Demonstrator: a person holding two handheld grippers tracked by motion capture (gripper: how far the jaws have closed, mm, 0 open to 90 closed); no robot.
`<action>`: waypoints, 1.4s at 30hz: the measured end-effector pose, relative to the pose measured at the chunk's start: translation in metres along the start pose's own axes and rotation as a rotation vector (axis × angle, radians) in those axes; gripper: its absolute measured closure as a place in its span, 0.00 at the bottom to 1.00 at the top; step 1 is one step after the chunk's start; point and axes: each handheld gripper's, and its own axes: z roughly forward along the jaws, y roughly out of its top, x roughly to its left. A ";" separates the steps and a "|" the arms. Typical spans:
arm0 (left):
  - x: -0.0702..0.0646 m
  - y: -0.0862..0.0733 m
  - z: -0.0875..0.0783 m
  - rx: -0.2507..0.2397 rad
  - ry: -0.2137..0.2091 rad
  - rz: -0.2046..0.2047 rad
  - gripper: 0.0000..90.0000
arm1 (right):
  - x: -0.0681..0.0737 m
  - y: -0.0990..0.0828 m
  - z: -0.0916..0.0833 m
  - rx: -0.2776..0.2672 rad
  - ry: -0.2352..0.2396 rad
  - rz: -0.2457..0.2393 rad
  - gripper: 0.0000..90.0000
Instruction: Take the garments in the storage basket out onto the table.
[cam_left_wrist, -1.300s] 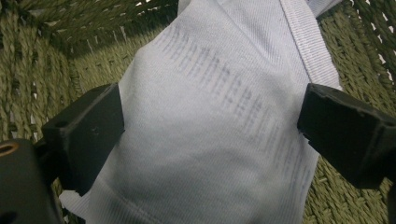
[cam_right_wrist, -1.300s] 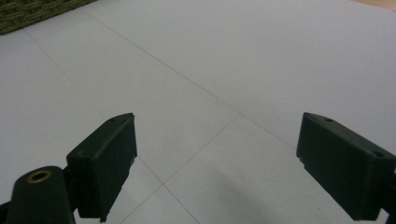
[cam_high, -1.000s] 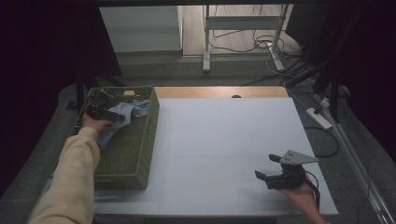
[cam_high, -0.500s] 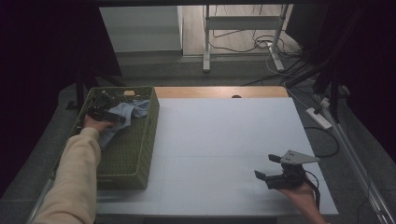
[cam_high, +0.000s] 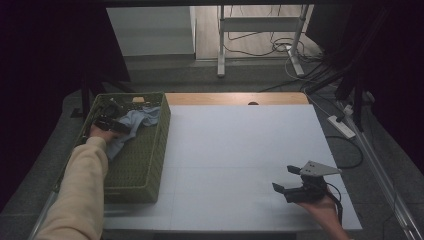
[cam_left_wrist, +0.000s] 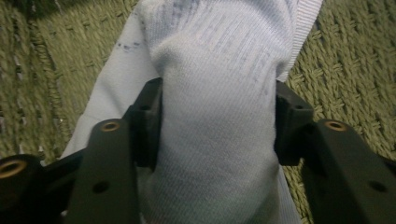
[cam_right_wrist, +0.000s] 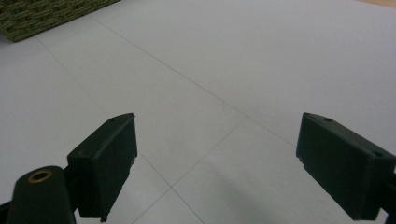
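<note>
The cloth (cam_left_wrist: 215, 116), a pale blue ribbed knit that looks like a sock or a small garment, lies inside the green woven basket (cam_high: 145, 165), bunched toward the basket's far end. The left gripper (cam_high: 112, 125) reaches into the basket there, and its jaws have just been closing: in the left gripper view both black pads press against the sides of a raised fold of the cloth, which bulges between them. The jaws stand about half shut, stopped by the thickness of the fabric, so the hold looks real but soft.

The cloth is judged light and limp. It will drape and stretch when lifted, with the loose part trailing below the grip and perhaps dragging on the basket's rough weave or catching on its rim. It is not fragile and not slippery; the ribbed knit gives the pads good friction. A thick bunched fold, like the one now between the pads, is the best place to take it, since a single thin layer could slide out.

The right gripper (cam_high: 295, 187) rests on the white table (cam_high: 240, 150), well apart from the basket toward the near right corner, with its jaws wide apart and nothing between them.
</note>
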 end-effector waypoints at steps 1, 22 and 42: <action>0.000 0.000 -0.001 -0.001 0.008 0.003 0.56 | 0.000 0.000 0.000 0.001 0.000 0.000 0.14; -0.010 -0.006 -0.042 -0.161 0.065 0.034 0.69 | 0.001 0.000 -0.001 0.000 -0.006 -0.008 0.14; -0.026 -0.043 -0.086 -0.350 0.075 0.051 0.68 | 0.002 0.002 -0.002 -0.004 -0.014 -0.019 0.14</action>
